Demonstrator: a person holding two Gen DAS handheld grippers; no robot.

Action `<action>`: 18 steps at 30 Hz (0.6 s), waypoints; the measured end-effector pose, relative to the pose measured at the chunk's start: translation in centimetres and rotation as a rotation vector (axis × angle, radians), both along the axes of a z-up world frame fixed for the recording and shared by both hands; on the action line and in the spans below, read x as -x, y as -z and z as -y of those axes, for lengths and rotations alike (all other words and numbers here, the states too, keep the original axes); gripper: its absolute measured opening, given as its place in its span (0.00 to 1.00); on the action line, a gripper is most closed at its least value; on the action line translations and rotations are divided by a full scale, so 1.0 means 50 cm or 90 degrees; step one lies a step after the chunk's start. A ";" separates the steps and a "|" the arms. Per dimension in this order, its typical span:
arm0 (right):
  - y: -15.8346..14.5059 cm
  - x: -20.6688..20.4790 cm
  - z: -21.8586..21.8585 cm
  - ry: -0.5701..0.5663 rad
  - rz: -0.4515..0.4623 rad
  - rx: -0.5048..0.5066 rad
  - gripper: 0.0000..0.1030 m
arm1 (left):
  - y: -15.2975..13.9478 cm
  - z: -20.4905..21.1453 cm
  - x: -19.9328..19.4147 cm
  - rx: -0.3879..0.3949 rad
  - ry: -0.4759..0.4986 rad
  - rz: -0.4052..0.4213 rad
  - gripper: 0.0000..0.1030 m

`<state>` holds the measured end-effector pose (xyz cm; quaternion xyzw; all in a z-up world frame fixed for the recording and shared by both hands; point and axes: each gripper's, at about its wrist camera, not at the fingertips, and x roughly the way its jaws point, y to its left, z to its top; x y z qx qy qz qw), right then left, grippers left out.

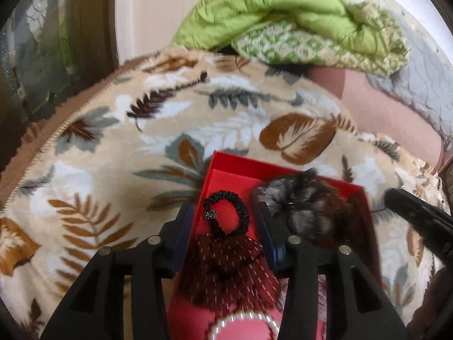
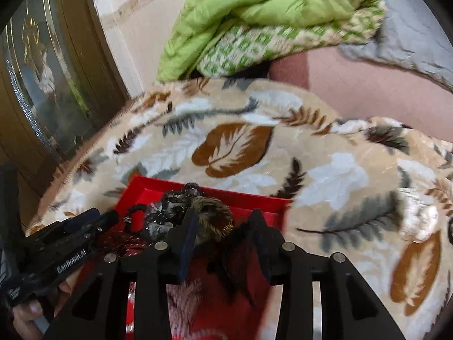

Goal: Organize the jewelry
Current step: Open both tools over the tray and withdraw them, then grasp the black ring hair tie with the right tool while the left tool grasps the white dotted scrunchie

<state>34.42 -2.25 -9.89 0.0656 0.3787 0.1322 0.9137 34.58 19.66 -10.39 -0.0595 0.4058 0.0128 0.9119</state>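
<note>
A red box lies on a leaf-patterned blanket. In it are a black beaded scrunchie, a dark red beaded tassel piece, a pearl ring-shaped piece and a grey-brown furry bundle. My left gripper is open over the box, its fingers on either side of the scrunchie and tassel. My right gripper is open over the same box, just above the furry bundle; the left gripper shows at its left.
The blanket covers a bed. A green quilt is bunched at the far side, with a pink sheet beside it. A wooden cabinet with glass stands at the left. A white wall is behind.
</note>
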 end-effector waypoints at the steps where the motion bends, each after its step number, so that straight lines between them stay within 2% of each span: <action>1: -0.012 0.015 0.015 0.005 0.005 -0.006 0.41 | -0.021 0.006 0.020 0.001 -0.006 0.013 0.46; 3: -0.051 0.075 0.070 0.018 0.019 -0.024 0.41 | -0.063 0.026 0.069 -0.009 -0.020 0.044 0.55; 5: -0.077 0.121 0.113 0.031 0.025 -0.036 0.47 | -0.099 0.060 0.133 -0.018 -0.039 0.077 0.71; 6: -0.092 0.158 0.147 0.041 0.028 -0.045 0.52 | -0.109 0.079 0.167 -0.006 -0.044 0.091 0.73; 8: -0.107 0.211 0.197 0.053 0.029 -0.057 0.55 | -0.114 0.117 0.215 0.023 -0.044 0.112 0.73; 10: -0.112 0.252 0.234 0.058 0.027 -0.065 0.55 | -0.108 0.176 0.258 0.038 -0.017 0.121 0.73; 14: -0.092 0.349 0.325 0.074 0.058 -0.064 0.56 | -0.095 0.324 0.316 -0.020 0.092 0.164 0.73; 16: -0.073 0.361 0.363 0.099 0.044 -0.065 0.56 | -0.084 0.381 0.325 -0.033 0.130 0.156 0.73; 18: -0.065 0.358 0.408 0.126 0.032 -0.084 0.56 | -0.074 0.425 0.323 -0.021 0.150 0.134 0.73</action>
